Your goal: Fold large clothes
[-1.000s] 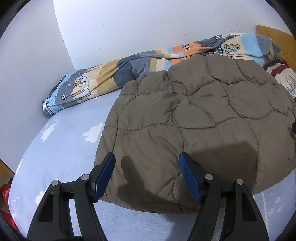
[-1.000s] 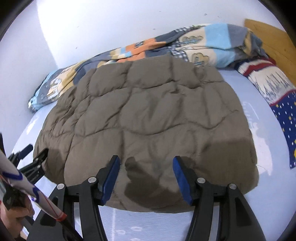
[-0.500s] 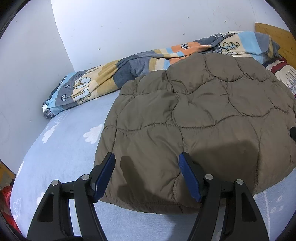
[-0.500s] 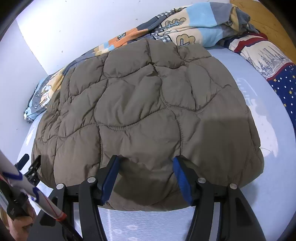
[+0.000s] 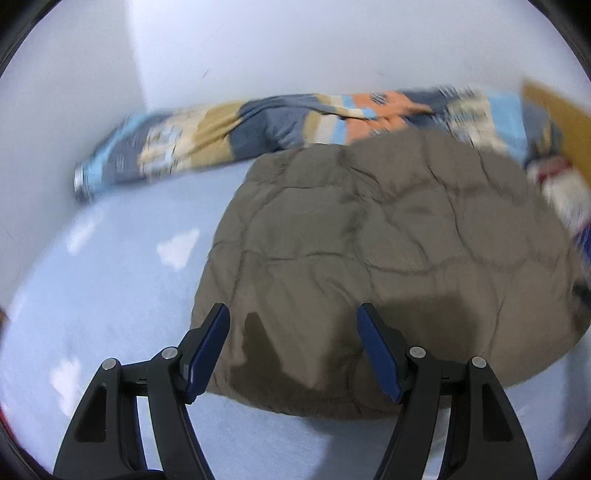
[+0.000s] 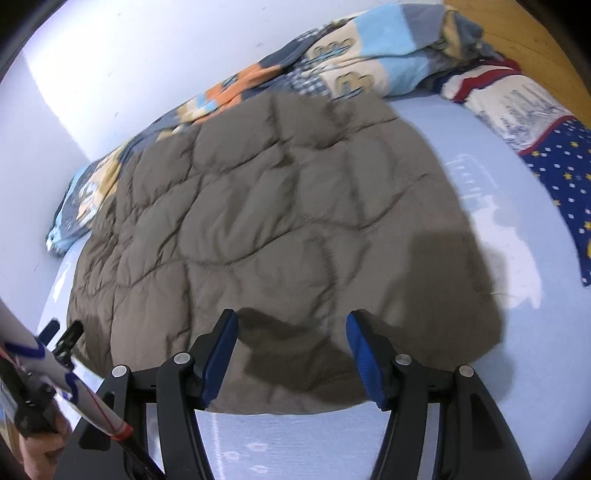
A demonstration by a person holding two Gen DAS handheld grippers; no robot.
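A brown quilted jacket [image 5: 388,258] lies folded flat on the light blue bed sheet [image 5: 110,295]. My left gripper [image 5: 292,314] hovers open over the jacket's near left edge, with nothing between its blue pads. The left wrist view is blurred. My right gripper [image 6: 291,317] is open too, above the near edge of the jacket [image 6: 295,221] towards its right half, its pads apart from the cloth. In the right wrist view the left gripper's black tips [image 6: 62,339] show at the lower left, held by a hand [image 6: 40,450] in a white striped sleeve [image 6: 33,354].
A rumpled patterned blanket [image 5: 295,122] lies along the white wall [image 5: 295,48] behind the jacket. A star-printed pillow [image 6: 554,155] and a wooden headboard [image 6: 517,33] are at the right. Bare sheet [image 6: 535,332] shows right of the jacket.
Both views have shifted and rolled: the left gripper rose a little, the right slid sideways along the jacket's edge. The jacket has not moved and both grippers stayed open.
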